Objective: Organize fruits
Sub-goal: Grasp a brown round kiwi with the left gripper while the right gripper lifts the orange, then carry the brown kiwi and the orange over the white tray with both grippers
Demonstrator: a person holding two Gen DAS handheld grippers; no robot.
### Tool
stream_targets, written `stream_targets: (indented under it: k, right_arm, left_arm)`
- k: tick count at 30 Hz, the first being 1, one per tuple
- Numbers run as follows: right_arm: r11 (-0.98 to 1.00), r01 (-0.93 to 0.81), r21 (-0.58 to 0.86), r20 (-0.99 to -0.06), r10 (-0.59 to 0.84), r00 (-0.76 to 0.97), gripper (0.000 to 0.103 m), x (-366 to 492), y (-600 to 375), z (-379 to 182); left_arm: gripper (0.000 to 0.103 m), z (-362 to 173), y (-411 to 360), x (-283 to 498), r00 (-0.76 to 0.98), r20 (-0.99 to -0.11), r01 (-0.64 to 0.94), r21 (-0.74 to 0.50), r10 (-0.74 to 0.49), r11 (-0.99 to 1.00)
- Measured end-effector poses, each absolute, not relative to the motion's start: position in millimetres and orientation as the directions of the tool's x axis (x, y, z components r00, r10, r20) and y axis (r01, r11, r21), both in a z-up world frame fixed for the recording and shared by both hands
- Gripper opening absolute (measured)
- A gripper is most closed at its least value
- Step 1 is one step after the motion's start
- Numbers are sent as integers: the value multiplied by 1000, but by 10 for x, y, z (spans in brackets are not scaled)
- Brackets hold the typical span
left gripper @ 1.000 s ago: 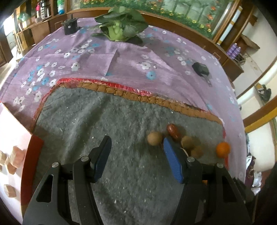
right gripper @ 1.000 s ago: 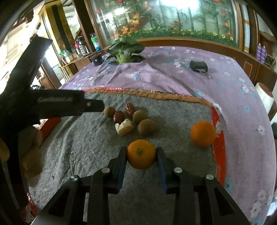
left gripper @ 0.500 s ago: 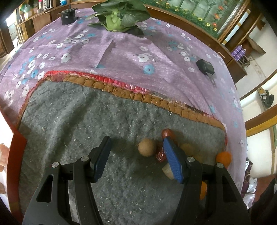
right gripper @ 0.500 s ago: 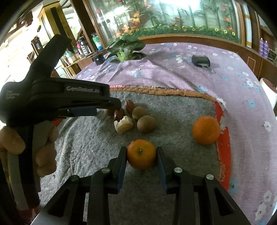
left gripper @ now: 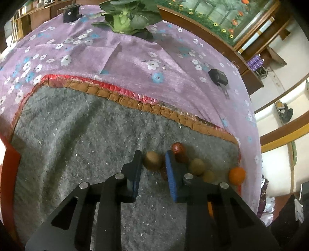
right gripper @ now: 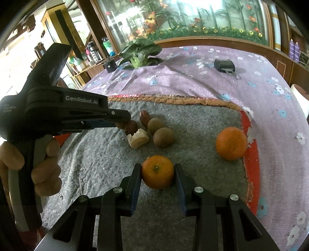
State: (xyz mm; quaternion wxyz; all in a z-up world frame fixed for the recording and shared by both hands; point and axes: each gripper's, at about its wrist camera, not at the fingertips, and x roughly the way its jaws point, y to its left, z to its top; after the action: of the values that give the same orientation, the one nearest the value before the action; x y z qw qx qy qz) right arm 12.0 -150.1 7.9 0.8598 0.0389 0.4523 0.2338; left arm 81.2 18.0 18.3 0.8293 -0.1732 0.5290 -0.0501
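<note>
Left wrist view: the left gripper [left gripper: 152, 162] points down at the grey felt mat [left gripper: 77, 144], and its jaws are closing with a small brown round fruit [left gripper: 152, 160] between them. The left pad touches the fruit; if the right pad presses already, I cannot tell.

Just to the right of this fruit, beside the right finger, lies a red date [left gripper: 178, 149]. Further right on the mat are two other brown fruits [left gripper: 197, 166] and one orange [left gripper: 237, 175] near the mat's red edge.

In the right wrist view, the right gripper [right gripper: 158, 173] is clenched on a second orange [right gripper: 158, 172], which rests on the mat. A pale broken piece [right gripper: 138, 138] lies beyond this orange, near the brown fruits. A hand [right gripper: 38, 164] holds the left gripper's handle at the left side.

Beyond the mat, on the purple flowered cloth [left gripper: 135, 63], are a green leafy vegetable [left gripper: 127, 15] and a black plug [left gripper: 218, 78].
</note>
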Motion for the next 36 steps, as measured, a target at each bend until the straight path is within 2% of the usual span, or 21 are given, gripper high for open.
stream_targets:
  k: [1, 16, 28, 36]
  right_arm:
    - [888, -367, 279, -759, 438, 482, 33, 119, -1499, 78]
    - [870, -403, 283, -743, 465, 482, 33, 21, -1390, 199]
    - [862, -435, 262, -730, 471, 495, 33, -234, -1062, 330]
    - [844, -479, 242, -727, 485, 487, 33, -379, -760, 423]
  left_arm:
    - [20, 187, 177, 805, 441, -859, -100, -334, -259, 937]
    - [20, 322, 514, 588, 461, -853, -119, -332, -244, 936]
    - [20, 457, 667, -1, 528, -843, -111, -185, -100, 976]
    - [20, 491, 814, -305, 555, -830, -121, -131, -42, 984]
